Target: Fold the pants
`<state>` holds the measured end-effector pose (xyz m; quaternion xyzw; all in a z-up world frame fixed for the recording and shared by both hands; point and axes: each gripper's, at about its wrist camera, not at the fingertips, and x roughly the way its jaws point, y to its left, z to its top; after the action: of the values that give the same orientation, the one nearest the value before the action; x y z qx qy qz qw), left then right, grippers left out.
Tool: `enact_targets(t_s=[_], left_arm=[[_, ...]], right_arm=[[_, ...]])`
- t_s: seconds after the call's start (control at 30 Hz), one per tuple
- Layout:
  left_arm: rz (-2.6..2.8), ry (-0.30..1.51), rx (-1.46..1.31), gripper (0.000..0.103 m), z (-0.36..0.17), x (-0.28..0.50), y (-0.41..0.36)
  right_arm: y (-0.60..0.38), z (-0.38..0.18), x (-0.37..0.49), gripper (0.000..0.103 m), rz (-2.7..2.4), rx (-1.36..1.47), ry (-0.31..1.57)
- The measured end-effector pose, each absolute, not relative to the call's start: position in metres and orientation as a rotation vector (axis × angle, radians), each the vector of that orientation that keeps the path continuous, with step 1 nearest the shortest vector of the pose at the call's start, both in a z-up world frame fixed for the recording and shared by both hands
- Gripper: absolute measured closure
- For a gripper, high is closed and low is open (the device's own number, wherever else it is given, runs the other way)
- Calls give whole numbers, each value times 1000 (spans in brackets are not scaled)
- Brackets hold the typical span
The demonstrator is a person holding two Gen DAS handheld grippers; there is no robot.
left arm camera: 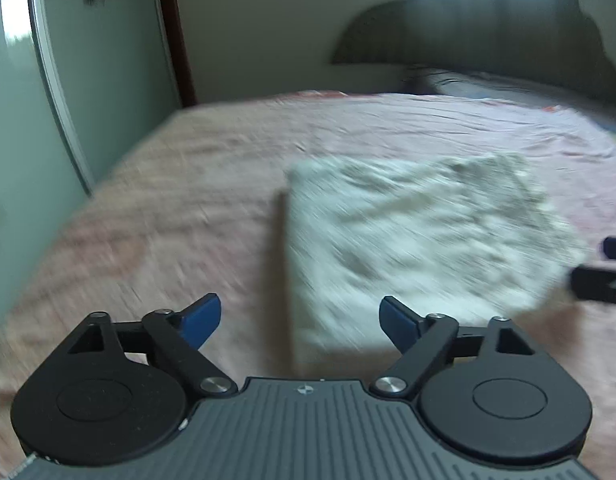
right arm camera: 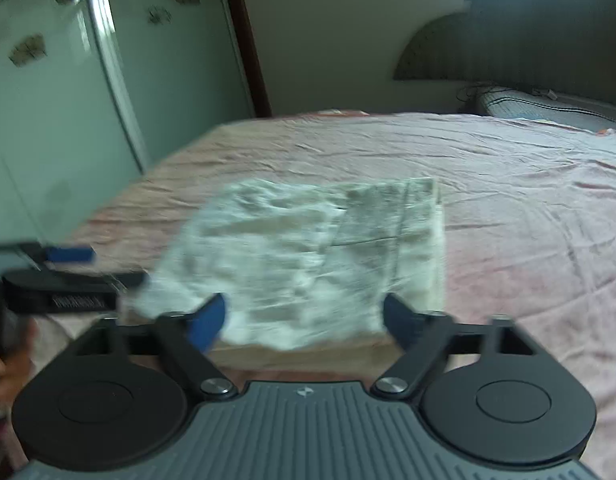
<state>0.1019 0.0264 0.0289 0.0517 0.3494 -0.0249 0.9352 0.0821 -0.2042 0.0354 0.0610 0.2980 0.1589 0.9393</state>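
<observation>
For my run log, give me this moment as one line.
pants: folded, on bed | left gripper: open, empty | right gripper: open, empty | views blurred

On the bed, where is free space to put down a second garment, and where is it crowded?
Free: the pink sheet between the folded pants and the wardrobe-side edge, and the strip between pants and pillow. Crowded: the near edge, where the left gripper and the right gripper hang open.

A pink bedsheet (right arm camera: 507, 200) spreads below a dark headboard (right arm camera: 527, 32) and green wardrobe (right arm camera: 48, 120).
</observation>
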Motion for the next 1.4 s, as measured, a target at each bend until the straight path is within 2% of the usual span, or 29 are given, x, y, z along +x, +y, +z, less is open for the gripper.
enact_targets(t_s=[0.23, 0.4, 0.63, 0.8, 1.4], left_arm=[[-22, 807, 76, 12, -8, 72, 19], [-4, 764, 101, 11, -21, 56, 19], [2, 703, 106, 5, -34, 53, 21], [24, 670, 79, 0, -41, 47, 24], [14, 656, 62, 0, -45, 40, 26]], right_arm=[[-179, 3, 50, 11, 254, 172, 685], [-167, -18, 31, 11, 166, 96, 670], [-161, -41, 32, 8, 112, 76, 664], [-158, -48, 31, 0, 100, 44, 647], [-157, -50, 30, 0, 88, 34, 643]])
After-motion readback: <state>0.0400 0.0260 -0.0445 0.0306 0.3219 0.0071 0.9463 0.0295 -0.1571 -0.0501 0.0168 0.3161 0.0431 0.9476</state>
